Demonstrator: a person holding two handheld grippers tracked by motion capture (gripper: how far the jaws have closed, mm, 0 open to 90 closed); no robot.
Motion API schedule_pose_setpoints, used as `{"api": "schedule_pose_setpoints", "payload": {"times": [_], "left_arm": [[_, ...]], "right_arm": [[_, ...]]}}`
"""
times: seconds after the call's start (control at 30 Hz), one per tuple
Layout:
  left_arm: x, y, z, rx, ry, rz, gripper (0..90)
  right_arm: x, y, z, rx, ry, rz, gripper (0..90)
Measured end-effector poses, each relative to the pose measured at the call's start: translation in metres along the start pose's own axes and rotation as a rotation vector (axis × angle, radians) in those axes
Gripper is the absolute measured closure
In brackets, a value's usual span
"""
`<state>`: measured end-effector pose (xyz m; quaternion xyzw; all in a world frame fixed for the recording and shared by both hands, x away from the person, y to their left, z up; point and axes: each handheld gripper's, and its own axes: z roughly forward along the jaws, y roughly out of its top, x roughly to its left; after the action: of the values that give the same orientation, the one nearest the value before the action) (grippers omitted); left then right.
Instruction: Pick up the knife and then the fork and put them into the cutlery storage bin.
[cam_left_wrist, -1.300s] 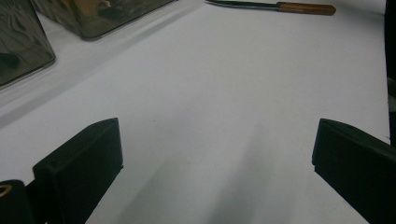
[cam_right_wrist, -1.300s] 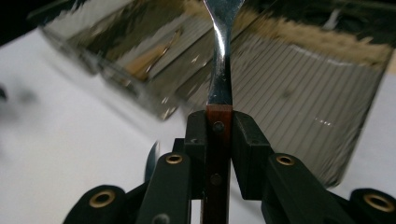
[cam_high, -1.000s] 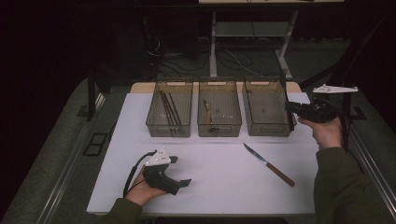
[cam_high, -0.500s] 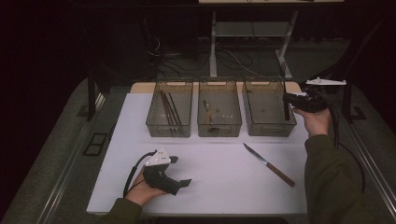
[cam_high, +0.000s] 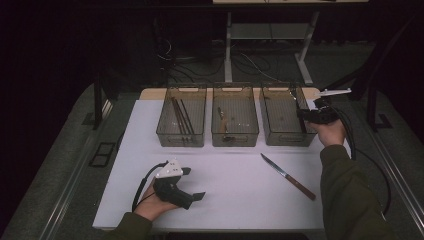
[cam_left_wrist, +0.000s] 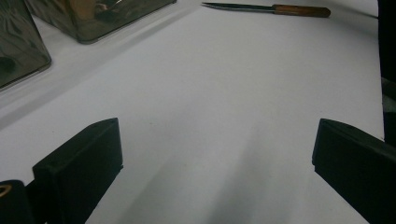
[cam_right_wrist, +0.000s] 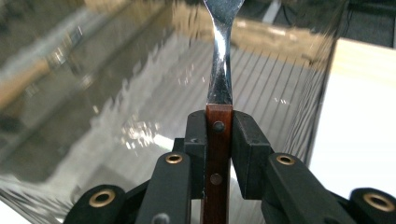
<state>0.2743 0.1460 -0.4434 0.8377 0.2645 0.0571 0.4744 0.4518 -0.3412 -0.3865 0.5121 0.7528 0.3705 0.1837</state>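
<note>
Right gripper (cam_right_wrist: 218, 135): clenched on the wooden handle of a metal utensil (cam_right_wrist: 219, 70), held over the right bin (cam_high: 282, 117); its working end is cut off in the right gripper view, so type undetermined. Likely light, rigid, with a slick metal shank; the riveted wood is the better hold.
Left gripper (cam_high: 199, 196): released, jaws wide, resting low on the white counter (cam_high: 235, 180).
Bins: three, clear, in a row.
Knife (cam_high: 287, 176): one, wood-handled, loose on the counter.

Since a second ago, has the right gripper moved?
Yes. The right gripper, shut on a wooden-handled utensil, has shifted leftward from beyond the table's right edge to over the right-hand bin.
</note>
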Motion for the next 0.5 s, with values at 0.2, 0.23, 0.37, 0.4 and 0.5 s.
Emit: {"api": "schedule_pose_setpoints", "payload": {"times": [0.2,0.23,0.37,0.4,0.5], "left_arm": [[0.003,0.000,0.001,0.001,0.017,0.020,0.0],[0.003,0.000,0.001,-0.007,0.021,0.010,0.0],[0.005,-0.001,0.001,-0.010,0.026,0.012,0.0],[0.005,-0.001,0.001,-0.012,0.027,0.012,0.0],[0.006,-0.001,0.001,-0.014,0.029,0.012,0.0]], "right_arm": [[0.004,-0.001,0.011,0.111,-0.047,-0.055,76.9],[0.004,0.000,0.011,0.123,-0.053,-0.063,76.8],[0.005,0.002,0.014,0.179,-0.052,-0.078,75.6],[0.006,0.002,0.014,0.182,-0.055,-0.082,74.3],[0.006,0.002,0.013,0.156,-0.029,-0.057,62.8]]}}
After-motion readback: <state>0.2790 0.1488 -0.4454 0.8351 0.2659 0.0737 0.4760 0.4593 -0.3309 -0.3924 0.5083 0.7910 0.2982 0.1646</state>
